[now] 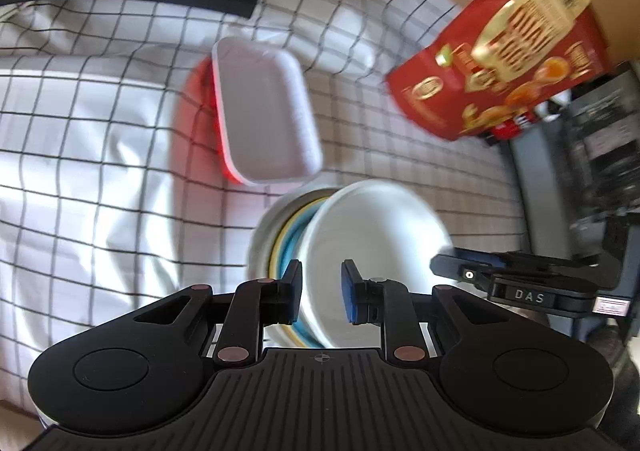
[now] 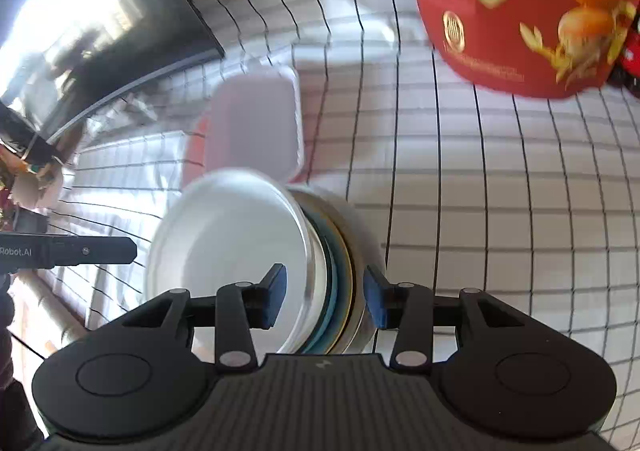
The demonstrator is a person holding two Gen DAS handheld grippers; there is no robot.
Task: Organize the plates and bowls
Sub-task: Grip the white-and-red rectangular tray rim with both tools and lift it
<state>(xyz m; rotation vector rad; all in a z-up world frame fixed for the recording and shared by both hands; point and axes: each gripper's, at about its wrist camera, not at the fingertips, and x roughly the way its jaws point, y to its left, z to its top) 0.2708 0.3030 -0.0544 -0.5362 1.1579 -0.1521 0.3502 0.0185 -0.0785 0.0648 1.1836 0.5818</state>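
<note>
**Both grippers at the bowl stack**

Nearest our lenses are the two tools themselves. Our left gripper (image 1: pixel 321 297) has its blue pads spread partway around the rim of the white bowl (image 1: pixel 372 247); whether they press it we cannot tell. That bowl sits tilted in a stack of bowls (image 1: pixel 276 239) with yellow and blue rims on the checked cloth (image 1: pixel 100 155). Left of and beyond the stack lies a white rectangular tray (image 1: pixel 264 111) over something red. Right of the stack, our right gripper (image 1: pixel 516 283) reads "DAS". Beyond it to the right stands a red snack bag (image 1: pixel 504 55), its print too blurred to read.

Seen from the right wrist, our right gripper (image 2: pixel 325 297) stands open astride the stack's (image 2: pixel 340 275) rims, while the left tool (image 2: pixel 68 251) shows "Robot.AI".
</note>
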